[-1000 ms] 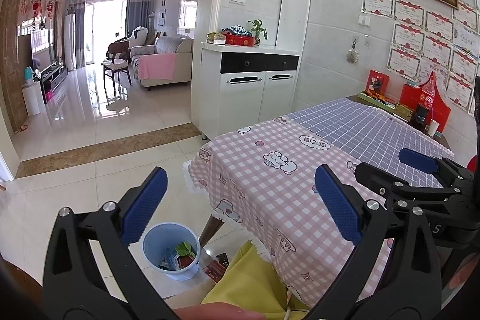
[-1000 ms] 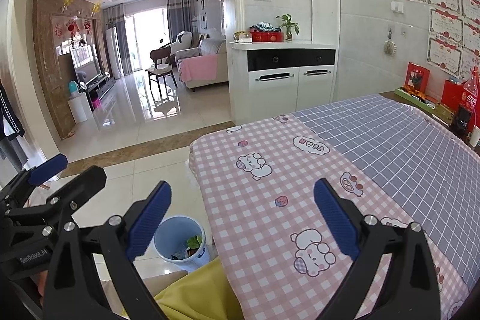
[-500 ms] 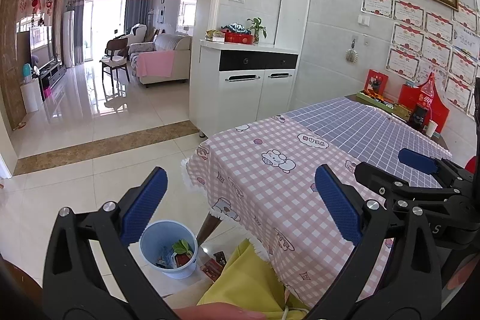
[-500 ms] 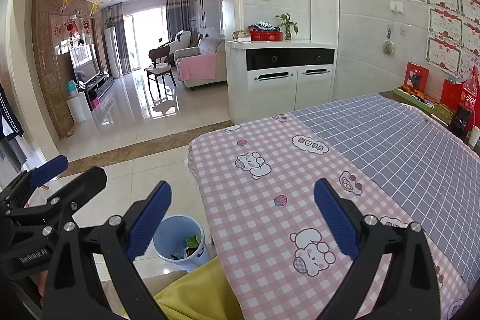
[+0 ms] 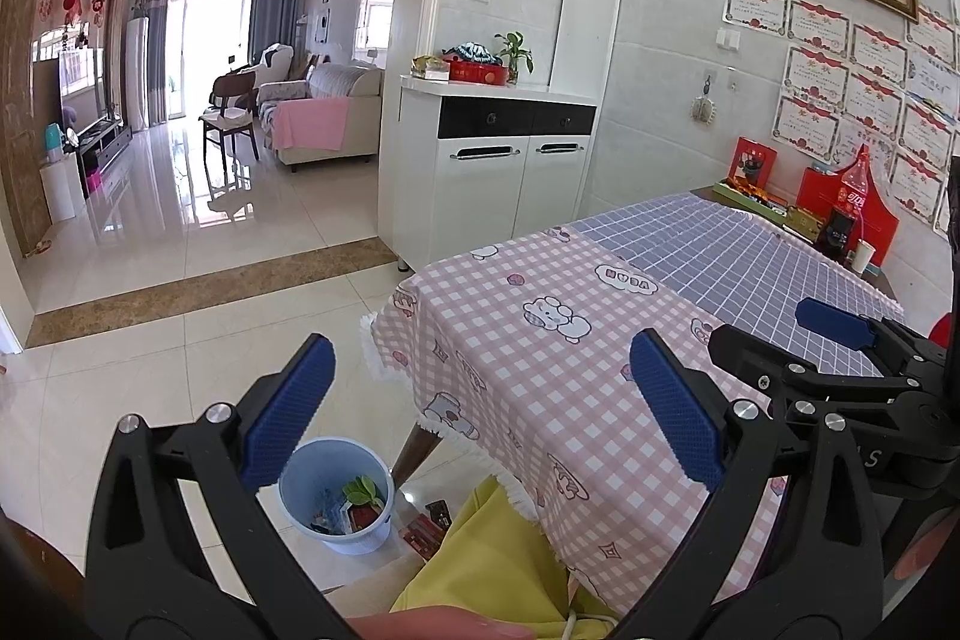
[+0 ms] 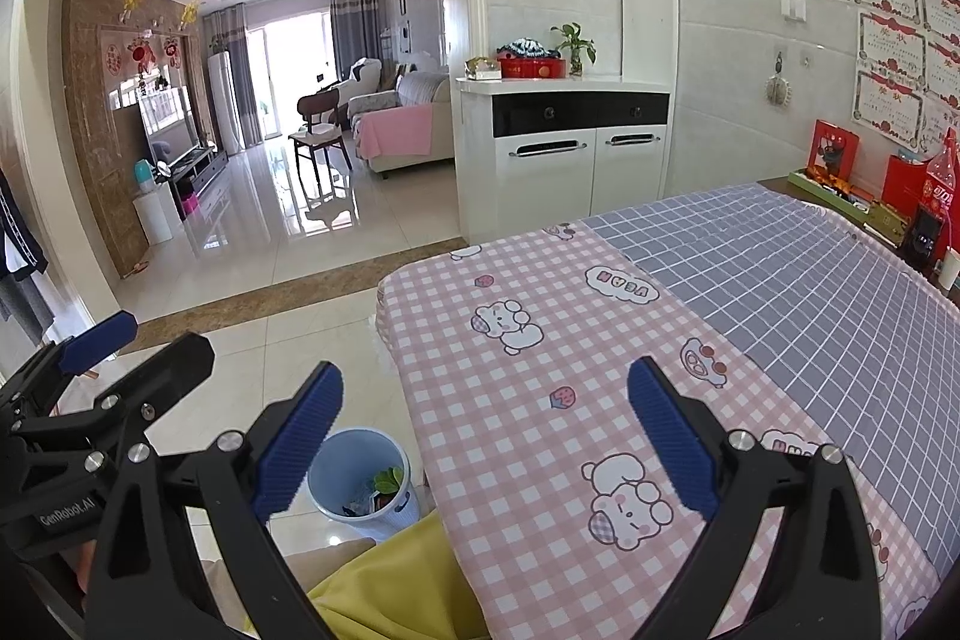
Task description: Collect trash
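Observation:
A light blue trash bin (image 5: 336, 499) stands on the tiled floor by the table's near corner, holding green leaves and wrappers; the right wrist view shows the bin (image 6: 363, 484) too. My left gripper (image 5: 480, 388) hovers open above the bin and the table edge, with nothing between its blue pads. My right gripper (image 6: 483, 418) is open and empty over the pink checked tablecloth (image 6: 540, 340). In the left wrist view the right gripper (image 5: 834, 325) shows at the right. A small red wrapper (image 5: 423, 532) lies on the floor beside the bin.
A white cabinet (image 5: 486, 172) stands behind the table. Red boxes and a cola bottle (image 5: 849, 202) sit at the table's far right by the wall. A yellow garment (image 5: 498, 562) is at the bottom. Open tiled floor (image 5: 210, 244) runs left towards the living room.
Both views have shifted very slightly; the table and bin sit a little lower-left in frame. Both grippers stay open and empty.

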`<state>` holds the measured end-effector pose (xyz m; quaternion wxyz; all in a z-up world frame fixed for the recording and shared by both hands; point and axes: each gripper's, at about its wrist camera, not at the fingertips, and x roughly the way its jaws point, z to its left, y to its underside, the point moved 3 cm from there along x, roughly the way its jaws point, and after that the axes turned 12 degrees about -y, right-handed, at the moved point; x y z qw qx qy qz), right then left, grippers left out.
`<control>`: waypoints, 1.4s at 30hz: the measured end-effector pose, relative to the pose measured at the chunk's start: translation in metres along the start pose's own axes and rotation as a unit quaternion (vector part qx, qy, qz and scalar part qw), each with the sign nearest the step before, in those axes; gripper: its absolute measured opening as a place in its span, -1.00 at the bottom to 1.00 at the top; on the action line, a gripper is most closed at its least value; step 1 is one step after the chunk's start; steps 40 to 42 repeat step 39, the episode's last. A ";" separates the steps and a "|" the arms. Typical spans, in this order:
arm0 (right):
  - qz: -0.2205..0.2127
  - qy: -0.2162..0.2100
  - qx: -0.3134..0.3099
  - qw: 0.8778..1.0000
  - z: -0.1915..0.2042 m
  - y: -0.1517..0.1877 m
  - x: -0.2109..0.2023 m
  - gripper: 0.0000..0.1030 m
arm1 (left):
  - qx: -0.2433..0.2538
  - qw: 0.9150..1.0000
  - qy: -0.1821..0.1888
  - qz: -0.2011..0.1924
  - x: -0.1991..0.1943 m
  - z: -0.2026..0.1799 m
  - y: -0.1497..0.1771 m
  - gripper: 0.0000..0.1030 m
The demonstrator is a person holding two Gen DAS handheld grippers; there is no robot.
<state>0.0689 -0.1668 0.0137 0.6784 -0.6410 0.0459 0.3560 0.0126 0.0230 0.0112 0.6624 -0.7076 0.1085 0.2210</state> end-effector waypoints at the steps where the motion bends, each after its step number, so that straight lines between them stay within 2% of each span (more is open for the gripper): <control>1: 0.001 0.000 0.001 1.000 0.000 0.001 0.000 0.83 | 0.000 1.000 0.000 0.001 -0.001 -0.001 0.001 0.88; 42: 0.020 0.002 0.011 1.000 -0.008 0.003 0.012 0.83 | -0.004 1.000 0.006 0.028 0.012 -0.009 0.006 0.88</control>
